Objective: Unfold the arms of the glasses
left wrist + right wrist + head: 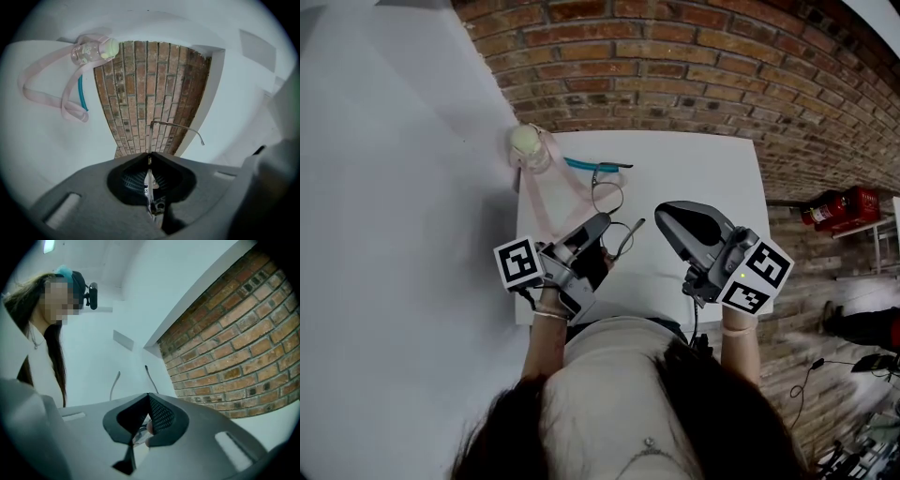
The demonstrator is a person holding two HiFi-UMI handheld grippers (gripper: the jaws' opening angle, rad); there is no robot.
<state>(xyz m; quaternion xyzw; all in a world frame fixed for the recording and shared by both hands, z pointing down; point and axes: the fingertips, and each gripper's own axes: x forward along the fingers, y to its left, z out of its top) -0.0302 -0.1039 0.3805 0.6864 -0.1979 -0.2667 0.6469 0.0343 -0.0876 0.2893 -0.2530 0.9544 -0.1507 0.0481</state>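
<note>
Thin wire-framed glasses are held over the near left part of the white table. My left gripper is shut on the frame, which runs edge-on out of the closed jaws. One glasses arm sticks out to the right with its curved tip free. My right gripper hovers just right of the glasses, raised, with its jaws together. Two thin arm ends show just beyond it. I cannot tell whether it touches them.
A small clear bottle with a pale cap lies at the table's far left corner, trailing a pink strap. A teal strip lies beside it. A brick wall stands behind, and a red extinguisher is at the right.
</note>
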